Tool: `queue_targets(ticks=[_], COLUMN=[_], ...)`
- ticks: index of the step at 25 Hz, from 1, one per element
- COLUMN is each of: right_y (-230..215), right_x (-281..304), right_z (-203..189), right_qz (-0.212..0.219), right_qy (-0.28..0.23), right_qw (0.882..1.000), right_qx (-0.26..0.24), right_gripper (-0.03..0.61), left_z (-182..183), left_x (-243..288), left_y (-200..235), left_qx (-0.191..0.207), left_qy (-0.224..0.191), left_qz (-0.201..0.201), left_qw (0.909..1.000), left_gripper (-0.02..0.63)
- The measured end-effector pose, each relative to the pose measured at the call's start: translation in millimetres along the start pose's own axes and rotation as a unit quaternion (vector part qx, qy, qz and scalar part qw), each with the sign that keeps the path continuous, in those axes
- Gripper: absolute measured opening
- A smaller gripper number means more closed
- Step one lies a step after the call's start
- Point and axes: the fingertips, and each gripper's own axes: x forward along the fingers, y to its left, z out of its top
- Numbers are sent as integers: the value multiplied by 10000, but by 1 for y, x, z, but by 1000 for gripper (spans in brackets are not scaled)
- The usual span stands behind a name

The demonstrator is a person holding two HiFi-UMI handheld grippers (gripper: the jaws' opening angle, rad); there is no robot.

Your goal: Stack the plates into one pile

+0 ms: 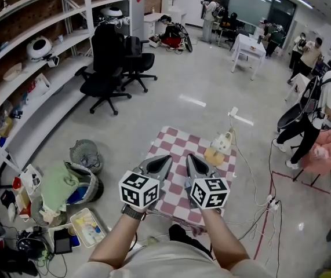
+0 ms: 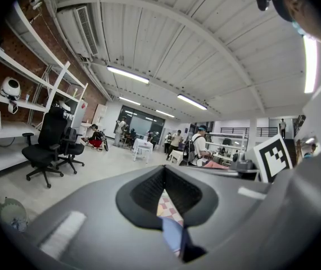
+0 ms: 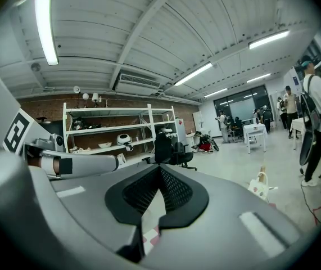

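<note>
Hovering side by side above the checked desk [image 1: 174,143], both grippers are empty. On the left gripper [image 1: 160,162] the fingers are drawn narrow, almost together, with nothing between them; the same is seen on the right gripper [image 1: 193,162]. No plate is plainly shown, so the plates are probably hidden beneath the grippers. For the pickup to go well, the fingers would have to be opened first, then lowered onto one plate's rim and kept level. Only in the left gripper view is a blue patch [image 2: 171,234], possibly a plate, caught through the finger gap; in the right gripper view only checked cloth is glimpsed there.
</note>
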Motion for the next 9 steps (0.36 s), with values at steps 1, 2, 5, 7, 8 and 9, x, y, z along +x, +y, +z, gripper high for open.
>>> queue_targets(ticks=[1, 2, 5, 7, 8, 9], right_y=[0, 0, -1, 0, 0, 1], right_x=[1, 1, 3, 4, 5, 6], right_z=[0, 0, 0, 0, 1, 1], right_qz=[-2, -3, -8, -9, -10, -10], right_qy=[1, 1, -6, -5, -4, -4], right_qw=[10000, 10000, 10000, 10000, 10000, 10000], right_qx=[-1, -2, 2, 7, 8, 9], right_gripper=[9, 9, 9, 9, 9, 9], left_z=[0, 0, 0, 1, 2, 2], left_x=[0, 1, 1, 1, 1, 1], left_y=[1, 1, 3, 4, 5, 6], left_qx=[8, 18, 44, 48, 47, 46], left_qy=[0, 0, 1, 1, 1, 0], left_qz=[4, 8, 19, 23, 23, 24], left_qw=[10000, 10000, 10000, 10000, 10000, 10000], left_gripper=[6, 6, 6, 6, 6, 6])
